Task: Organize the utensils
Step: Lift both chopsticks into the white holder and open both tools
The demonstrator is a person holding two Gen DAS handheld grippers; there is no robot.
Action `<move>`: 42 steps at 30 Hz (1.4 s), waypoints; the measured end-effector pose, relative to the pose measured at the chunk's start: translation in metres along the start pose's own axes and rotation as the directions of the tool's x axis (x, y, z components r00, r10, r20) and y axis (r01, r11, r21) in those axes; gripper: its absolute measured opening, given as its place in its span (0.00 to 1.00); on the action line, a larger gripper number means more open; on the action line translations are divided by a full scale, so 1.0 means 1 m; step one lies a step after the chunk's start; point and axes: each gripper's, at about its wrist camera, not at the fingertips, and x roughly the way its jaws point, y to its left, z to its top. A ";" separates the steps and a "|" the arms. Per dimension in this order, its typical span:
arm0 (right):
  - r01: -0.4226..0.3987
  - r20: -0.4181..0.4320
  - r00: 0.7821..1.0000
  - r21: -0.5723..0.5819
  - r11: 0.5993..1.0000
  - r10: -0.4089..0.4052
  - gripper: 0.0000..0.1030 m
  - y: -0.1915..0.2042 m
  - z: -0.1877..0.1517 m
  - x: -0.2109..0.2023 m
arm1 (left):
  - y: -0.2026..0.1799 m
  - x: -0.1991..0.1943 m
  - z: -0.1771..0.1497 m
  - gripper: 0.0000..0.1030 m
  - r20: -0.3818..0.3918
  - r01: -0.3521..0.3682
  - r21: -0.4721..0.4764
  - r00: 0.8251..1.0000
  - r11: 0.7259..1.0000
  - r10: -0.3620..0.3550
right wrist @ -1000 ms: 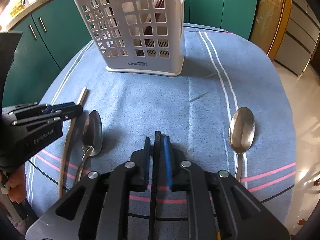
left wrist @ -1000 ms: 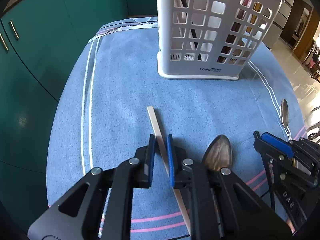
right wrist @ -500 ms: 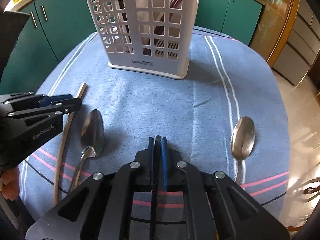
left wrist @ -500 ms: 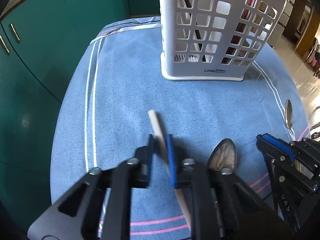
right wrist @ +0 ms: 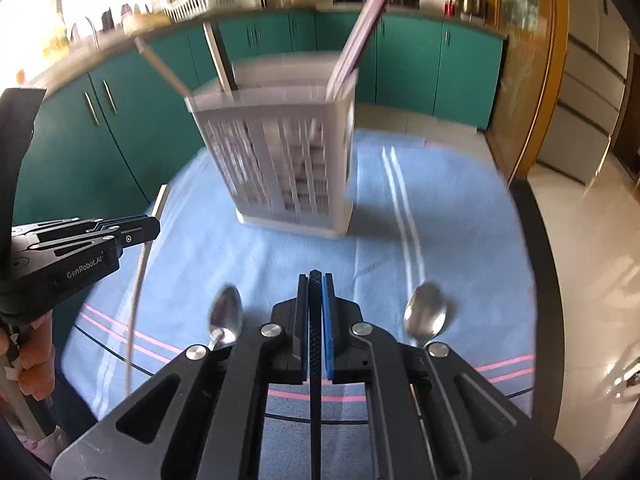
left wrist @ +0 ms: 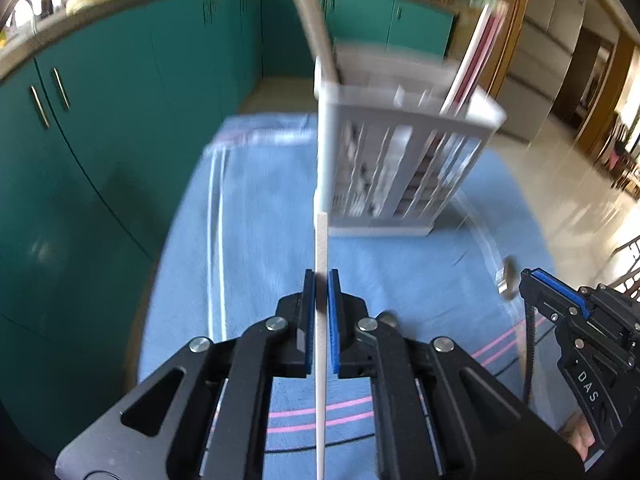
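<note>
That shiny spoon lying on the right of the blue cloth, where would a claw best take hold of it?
Probably by the handle, just behind the bowl. The spoon lies flat on the cloth, bowl toward the basket, handle running back under the right claw. The bowl is wide and rounded; the handle is narrow, so come from above with the fingers on either side of it.

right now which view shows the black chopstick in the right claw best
The right wrist view: the black chopstick runs up the frame's middle, clamped between the right claw's blue pads. The left wrist view shows only a thin dark length hanging below that claw at the right edge.
</note>
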 end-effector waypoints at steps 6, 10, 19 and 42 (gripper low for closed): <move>-0.008 0.167 0.986 -0.019 1.000 0.011 0.07 -0.002 0.020 -0.065 | -0.010 -0.061 0.020 0.06 0.156 0.004 0.021 0.988 1.000 -0.007; -0.009 0.243 0.970 -0.032 0.999 0.016 0.07 -0.002 0.029 -0.095 | -0.017 -0.092 0.032 0.06 0.239 0.017 0.025 0.971 1.000 -0.023; 0.020 0.370 0.929 -0.055 0.998 0.002 0.07 -0.003 0.067 -0.131 | -0.030 -0.138 0.066 0.06 0.346 0.025 0.038 0.938 0.999 -0.037; 0.063 0.623 0.781 -0.010 0.998 -0.043 0.06 0.016 0.180 -0.138 | -0.011 -0.121 0.164 0.06 0.500 0.058 -0.138 0.866 0.989 0.019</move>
